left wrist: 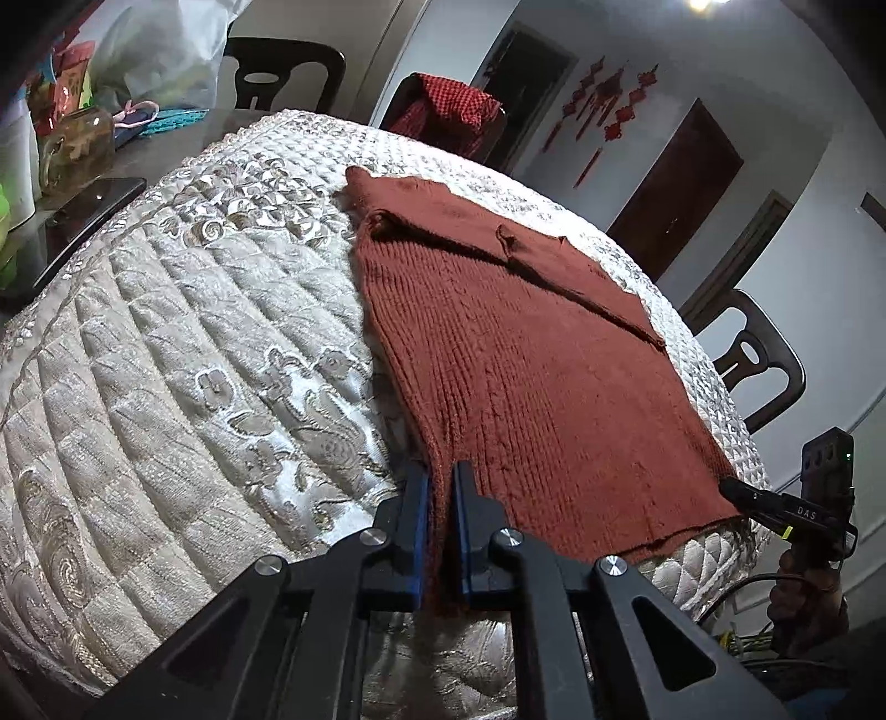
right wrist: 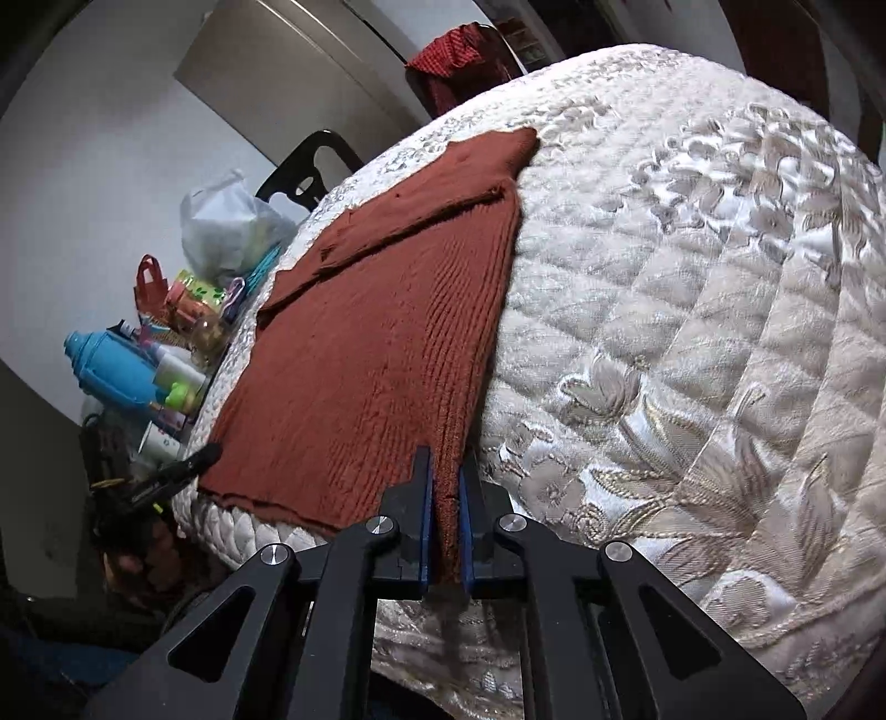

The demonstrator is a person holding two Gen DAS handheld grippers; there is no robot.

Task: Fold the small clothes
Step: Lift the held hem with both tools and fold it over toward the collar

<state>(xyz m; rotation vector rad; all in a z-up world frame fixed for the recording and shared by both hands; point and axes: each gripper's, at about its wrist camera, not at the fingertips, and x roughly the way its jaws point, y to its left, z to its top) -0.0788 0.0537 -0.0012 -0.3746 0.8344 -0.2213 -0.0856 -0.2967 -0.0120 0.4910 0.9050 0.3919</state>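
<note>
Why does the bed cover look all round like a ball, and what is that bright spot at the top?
Left wrist view: the fisheye lens bulges the quilt and bends the walls; a lamp glares at the top edge; corners go dark. Right wrist view: the same bulge, the quilt shines where light hits it, the sweater looks sharp, the dark corners hide detail.

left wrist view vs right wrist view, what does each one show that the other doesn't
Only the left wrist view shows the red wall ornaments and dark doors. Only the right wrist view shows the blue bottle. Both show the rust knit garment flat on the quilted cover, with the left gripper and right gripper each shut on a near corner.
</note>
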